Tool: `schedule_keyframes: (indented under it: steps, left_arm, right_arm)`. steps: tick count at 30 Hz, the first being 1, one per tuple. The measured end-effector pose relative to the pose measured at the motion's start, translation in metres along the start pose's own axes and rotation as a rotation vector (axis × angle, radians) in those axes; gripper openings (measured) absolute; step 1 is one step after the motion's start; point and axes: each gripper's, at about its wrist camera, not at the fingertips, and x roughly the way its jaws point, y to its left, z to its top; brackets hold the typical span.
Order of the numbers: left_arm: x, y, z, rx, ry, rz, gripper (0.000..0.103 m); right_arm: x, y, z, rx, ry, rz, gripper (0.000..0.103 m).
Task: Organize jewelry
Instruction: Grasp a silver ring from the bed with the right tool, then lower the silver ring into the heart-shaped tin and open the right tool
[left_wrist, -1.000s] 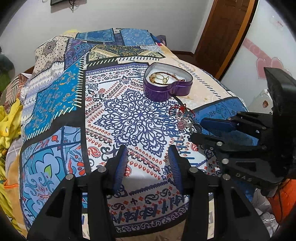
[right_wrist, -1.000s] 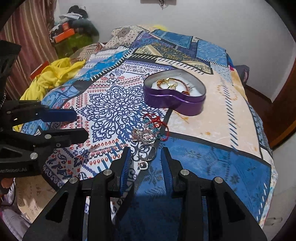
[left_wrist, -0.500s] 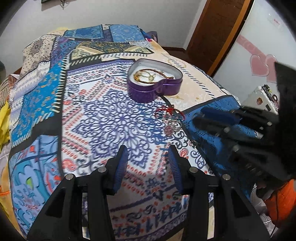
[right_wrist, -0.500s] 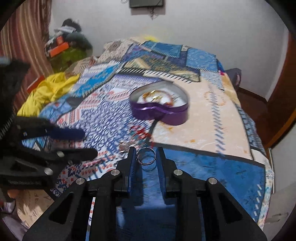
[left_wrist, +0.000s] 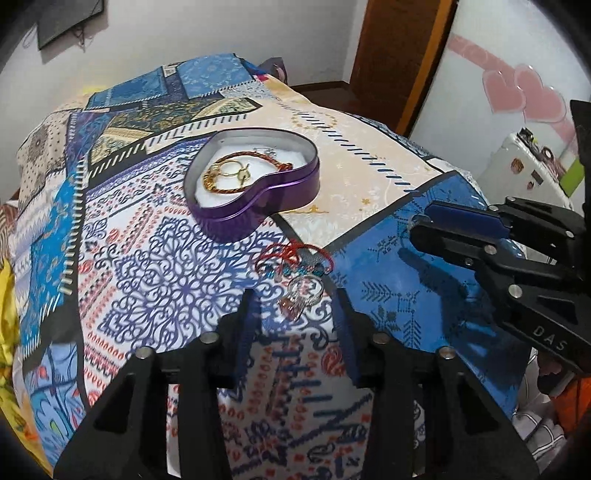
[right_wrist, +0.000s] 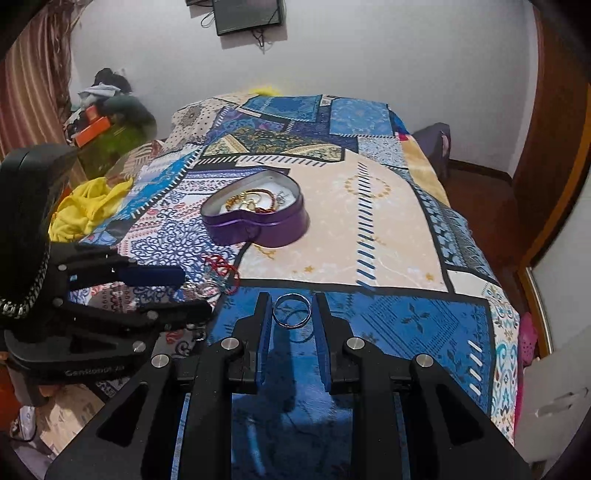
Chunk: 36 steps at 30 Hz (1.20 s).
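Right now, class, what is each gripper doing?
Left gripper: open, just been closing around the clear-stoned silver ring.
Right gripper: shut on the thin silver hoop.

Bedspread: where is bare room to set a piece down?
Free: the cream patch right of the purple heart tin, and the blue patch below it. Crowded: the jewelry pile just below the tin, by the left tool.

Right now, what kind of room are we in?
Probably a bedroom: a bed under a patterned patchwork bedspread fills the view, clothes are piled in the corner, and a wooden door stands beside it. A heart-shaped jewelry tin sits on the bed.
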Motion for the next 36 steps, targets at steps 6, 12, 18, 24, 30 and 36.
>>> schedule_keyframes:
  steps: [6,12,18,24,30,36]
  left_arm:
    - [-0.003,-0.003,0.001,0.010,-0.016,-0.022,0.021]
    - [-0.017,-0.006,-0.002,-0.005,-0.051,-0.016,0.010]
    - [-0.037,0.000,0.002,-0.034,-0.099,-0.008,0.010]
    - [-0.056,0.006,0.010,-0.038,-0.162,0.023,0.010]
    - [-0.069,0.015,0.017,-0.061,-0.212,0.036,0.010]
    - [-0.077,0.028,0.025,-0.091,-0.251,0.045,0.010]
  right_arm:
    - [-0.004,-0.004,0.001,0.009,-0.013,0.010,0.020]
    - [-0.009,-0.001,0.005,-0.003,-0.031,0.016,0.020]
    - [-0.014,0.004,0.014,-0.014,-0.056,0.020,0.020]
    - [-0.017,0.009,0.024,-0.024,-0.085,0.020,0.020]
    - [-0.019,0.015,0.036,-0.032,-0.116,0.025,0.020]
    - [-0.018,0.016,0.048,-0.026,-0.143,0.031,0.020]
